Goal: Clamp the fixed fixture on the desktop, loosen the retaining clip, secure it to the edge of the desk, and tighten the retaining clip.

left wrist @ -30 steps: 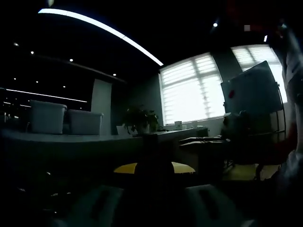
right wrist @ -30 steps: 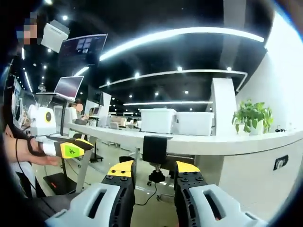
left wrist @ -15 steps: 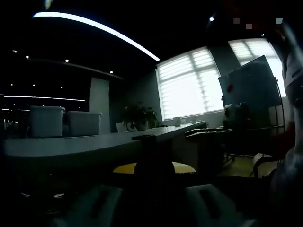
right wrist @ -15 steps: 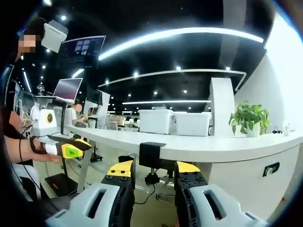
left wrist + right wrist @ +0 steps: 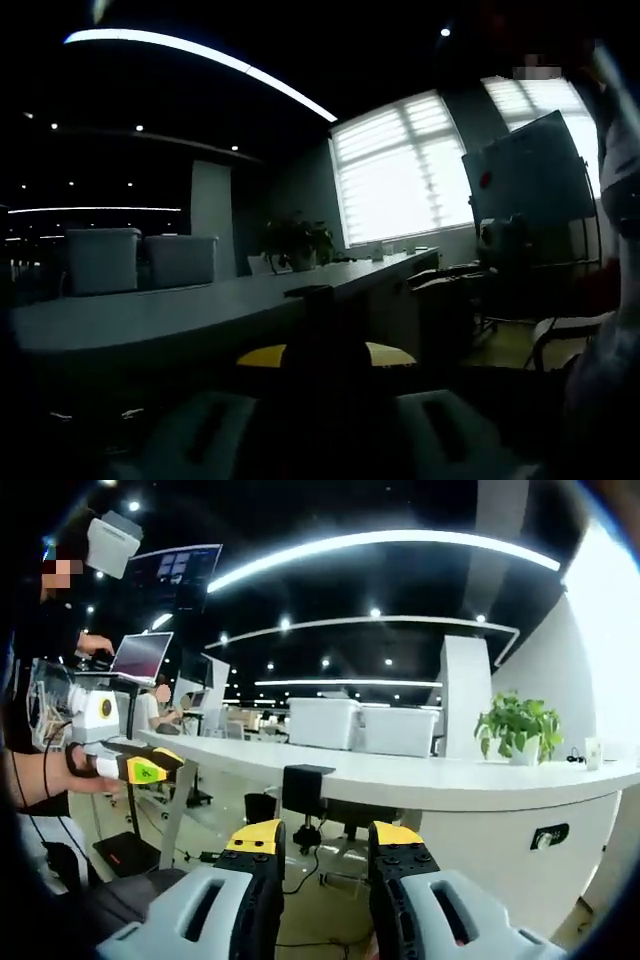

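Observation:
A black fixture (image 5: 303, 785) sits clamped on the edge of a long white desk (image 5: 450, 780), its knob hanging below the edge. My right gripper (image 5: 326, 832) is open and points at it from a distance, with nothing between its yellow-tipped jaws. At the left of this view a hand holds the left gripper (image 5: 175, 762), well apart from the fixture. In the dim left gripper view the fixture (image 5: 322, 305) stands beyond my left gripper (image 5: 325, 355). Its jaws are spread, and the gap between them looks dark.
Two white bins (image 5: 325, 723) and a potted plant (image 5: 515, 725) stand on the desk. A laptop on a stand (image 5: 140, 658) is at the left, with a person beside it. A whiteboard (image 5: 525, 190) and a chair are at the right of the left gripper view.
Both views have drifted a little, so the desk and fixture sit slightly lower and more to the left in the right gripper view. Neither gripper has taken hold of anything.

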Available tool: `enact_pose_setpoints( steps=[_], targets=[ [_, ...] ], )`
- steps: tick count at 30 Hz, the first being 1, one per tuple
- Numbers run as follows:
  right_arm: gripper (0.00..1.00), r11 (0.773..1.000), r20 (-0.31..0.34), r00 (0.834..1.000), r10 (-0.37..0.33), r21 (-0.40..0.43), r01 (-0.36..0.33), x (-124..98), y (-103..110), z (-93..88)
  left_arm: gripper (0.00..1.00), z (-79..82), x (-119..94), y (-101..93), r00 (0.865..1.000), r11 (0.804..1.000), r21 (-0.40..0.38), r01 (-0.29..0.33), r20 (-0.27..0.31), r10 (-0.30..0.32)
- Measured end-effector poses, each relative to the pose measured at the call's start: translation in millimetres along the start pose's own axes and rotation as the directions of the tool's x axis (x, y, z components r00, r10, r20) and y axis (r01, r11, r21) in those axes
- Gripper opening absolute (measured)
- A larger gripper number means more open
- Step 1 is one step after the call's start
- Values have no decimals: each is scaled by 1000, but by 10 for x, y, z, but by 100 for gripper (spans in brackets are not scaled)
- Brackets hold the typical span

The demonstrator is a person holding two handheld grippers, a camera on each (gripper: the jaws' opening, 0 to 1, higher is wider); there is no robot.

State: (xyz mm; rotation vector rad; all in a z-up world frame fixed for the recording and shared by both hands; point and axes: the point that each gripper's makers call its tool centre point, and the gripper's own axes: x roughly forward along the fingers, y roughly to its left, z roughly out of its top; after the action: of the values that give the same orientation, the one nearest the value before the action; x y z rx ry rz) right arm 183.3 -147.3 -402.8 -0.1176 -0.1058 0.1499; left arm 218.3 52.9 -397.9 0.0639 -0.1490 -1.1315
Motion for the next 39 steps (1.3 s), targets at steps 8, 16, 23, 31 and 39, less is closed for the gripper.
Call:
enact_pose_setpoints(
  steps=[8,16,23,31,39],
  targets=[
    [32,1000,-20,1000,-18,-26,18,-139,-164,70,30,63,-78,26,999,1000,19,7,-35,-6],
    [33,994,-46,999,27,-106,-32,-189,-290,385,31,206,-166,91,998,999,39,8,-63,-6],
    [33,986,-109,991,83,-132,-97,-176,-244,455,32,258,-235,209,995,999,31,-20,-99,23],
    [34,997,-170,983,66,-29,-71,-199,-396,339,33,317,-303,311,992,999,26,-41,-122,43],
    [35,995,-218,974,61,-63,-76,-281,-540,305,36,346,-328,390,990,998,24,-54,-129,57]
  ],
)
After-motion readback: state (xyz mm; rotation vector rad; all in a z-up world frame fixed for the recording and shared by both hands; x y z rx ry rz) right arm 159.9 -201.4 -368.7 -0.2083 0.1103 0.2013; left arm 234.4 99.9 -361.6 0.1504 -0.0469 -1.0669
